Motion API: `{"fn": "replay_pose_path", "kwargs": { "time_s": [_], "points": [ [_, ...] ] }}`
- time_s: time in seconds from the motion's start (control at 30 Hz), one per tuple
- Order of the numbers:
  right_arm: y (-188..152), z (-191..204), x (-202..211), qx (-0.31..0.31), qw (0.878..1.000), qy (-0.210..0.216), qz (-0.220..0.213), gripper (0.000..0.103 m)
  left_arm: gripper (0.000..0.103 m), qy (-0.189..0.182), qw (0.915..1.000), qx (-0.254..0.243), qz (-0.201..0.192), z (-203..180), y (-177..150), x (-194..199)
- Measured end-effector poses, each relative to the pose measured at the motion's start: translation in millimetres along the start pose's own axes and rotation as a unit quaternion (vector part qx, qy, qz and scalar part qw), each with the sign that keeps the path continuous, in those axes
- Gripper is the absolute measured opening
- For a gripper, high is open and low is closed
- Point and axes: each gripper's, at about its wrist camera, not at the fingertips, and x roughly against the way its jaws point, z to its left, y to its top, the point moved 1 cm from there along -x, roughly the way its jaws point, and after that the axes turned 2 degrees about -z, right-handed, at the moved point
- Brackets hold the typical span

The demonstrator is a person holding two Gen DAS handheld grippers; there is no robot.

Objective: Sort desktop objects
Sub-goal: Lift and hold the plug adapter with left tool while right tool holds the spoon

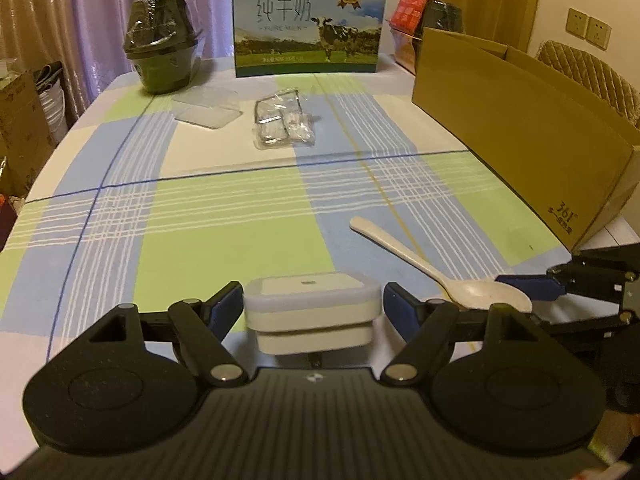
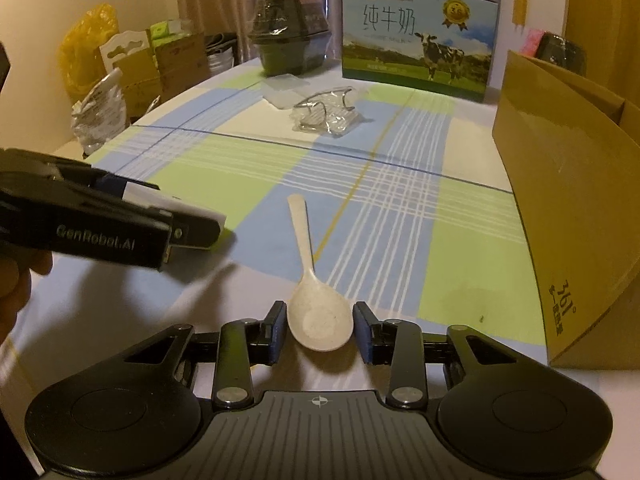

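Pre-grasp step: left gripper point(image 1: 313, 306) straddles the white box point(image 1: 312, 308), right gripper point(image 2: 320, 330) straddles the spoon point(image 2: 316, 300), both spread, neither gripping; next, close each.

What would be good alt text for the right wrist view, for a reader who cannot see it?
The right gripper, open, has its fingers on either side of the bowl of a cream spoon lying on a checked tablecloth. At left, the left gripper reaches in; a cardboard box stands at right, a milk carton at the back.
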Motion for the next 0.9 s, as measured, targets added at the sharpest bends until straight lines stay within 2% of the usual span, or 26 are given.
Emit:
{"fn": "replay_pose_path", "kwargs": {
  "time_s": [0.13,0.73,0.83,0.9],
  "points": [
    [-0.4,-0.7,-0.4,0.003,1.000,-0.001,-0.001,0.040,0.063,0.007,0.9999,0.004,0.010,2.9,1.2,-4.4],
    [1.3,2.5,-6.3,0.029,1.000,0.000,-0.010,0.041,0.062,-0.007,0.9998,-0.008,0.015,-0.9,0.0,-2.6],
    [1.2,1.9,-6.1,0.027,1.000,0.002,-0.009,0.038,0.062,-0.008,0.9998,-0.006,0.016,-0.5,0.3,-2.3],
    [2.0,3.2,-5.7,0.027,1.000,0.007,-0.008,0.030,0.062,-0.009,0.9998,-0.005,0.017,-0.4,0.9,-2.2]
  ]
}}
